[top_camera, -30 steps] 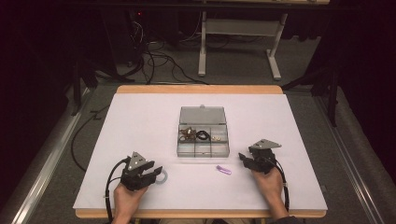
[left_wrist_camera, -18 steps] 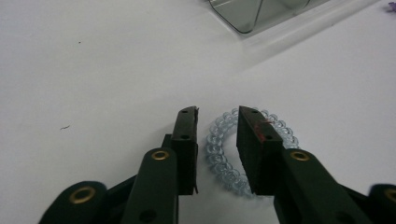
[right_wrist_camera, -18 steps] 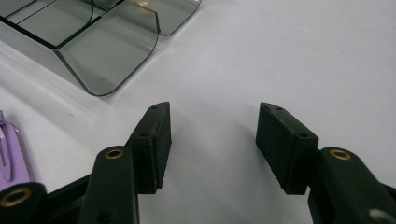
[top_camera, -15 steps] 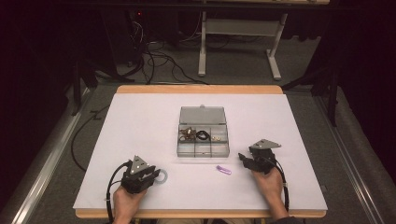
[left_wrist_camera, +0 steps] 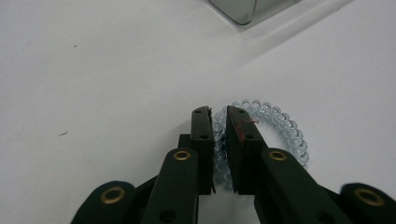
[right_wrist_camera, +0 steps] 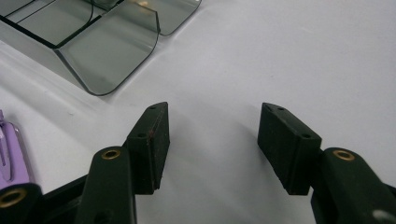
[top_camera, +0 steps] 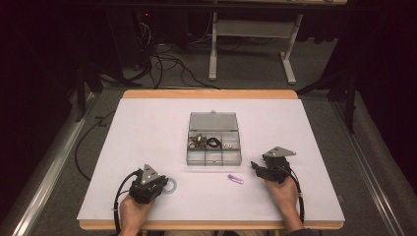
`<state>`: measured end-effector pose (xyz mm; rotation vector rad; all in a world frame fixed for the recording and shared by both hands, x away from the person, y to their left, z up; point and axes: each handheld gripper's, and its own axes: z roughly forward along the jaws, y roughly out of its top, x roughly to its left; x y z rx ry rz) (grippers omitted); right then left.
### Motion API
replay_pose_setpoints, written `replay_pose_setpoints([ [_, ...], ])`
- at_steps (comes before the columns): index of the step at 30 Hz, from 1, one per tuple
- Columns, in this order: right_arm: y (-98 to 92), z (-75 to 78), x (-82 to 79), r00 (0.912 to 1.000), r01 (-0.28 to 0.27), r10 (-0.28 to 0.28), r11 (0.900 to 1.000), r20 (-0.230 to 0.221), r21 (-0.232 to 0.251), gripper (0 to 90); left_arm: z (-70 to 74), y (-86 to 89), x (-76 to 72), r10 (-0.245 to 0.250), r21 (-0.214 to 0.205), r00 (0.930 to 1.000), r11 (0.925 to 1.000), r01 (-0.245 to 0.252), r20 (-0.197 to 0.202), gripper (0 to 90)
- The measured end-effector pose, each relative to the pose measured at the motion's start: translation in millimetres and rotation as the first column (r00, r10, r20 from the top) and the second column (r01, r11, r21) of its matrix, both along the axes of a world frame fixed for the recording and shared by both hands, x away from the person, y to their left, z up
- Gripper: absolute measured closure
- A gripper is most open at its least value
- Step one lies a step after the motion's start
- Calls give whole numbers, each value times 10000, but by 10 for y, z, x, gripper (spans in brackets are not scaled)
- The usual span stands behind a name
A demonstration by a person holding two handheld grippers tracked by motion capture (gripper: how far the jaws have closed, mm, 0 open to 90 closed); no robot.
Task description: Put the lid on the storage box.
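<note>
Landmark: a clear grey plastic compartment box (top_camera: 214,143), lid open, sits at the middle of my white worktop (top_camera: 147,128).
Left gripper: my left gripper (left_wrist_camera: 220,135), near and to the left of the box, has just been closing its jaws on one side of a clear spiral plastic hair tie (left_wrist_camera: 285,133); the coil sits between the pads, seemingly pinched.
Hair tie: flat on the worktop, in front of the box and off to its left.
Right gripper: my right gripper (right_wrist_camera: 212,140) stands open with nothing between its jaws, just right of the box's front corner.
Purple clip: a small purple plastic hair clip (top_camera: 235,179) lies just in front of the box.
Risk: I judge the springy coil could squirm out of a thin pinch and snap away when lifted.
</note>
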<state>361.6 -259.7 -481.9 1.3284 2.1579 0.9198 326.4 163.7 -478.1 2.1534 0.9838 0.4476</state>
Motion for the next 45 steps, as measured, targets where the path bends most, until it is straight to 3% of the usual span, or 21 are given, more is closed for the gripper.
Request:
replay_pose_setpoints([
  [16, 3, -1, -1, 10000, 16, -16, 10000, 17, -24, 436, 211, -68, 23, -422, -665, 9985, 9968, 443, 335, 823],
  [30, 2, -1, 0, 10000, 62, -62, 10000, 8, -55, 407, 372, -148, 85, -689, -1376, 9962, 9876, 756, 532, 823],
  [45, 3, -1, 2, 10000, 95, -95, 9999, -17, -41, 389, 491, -257, 160, -1002, -1494, 9925, 9827, 1097, 696, 822],
])
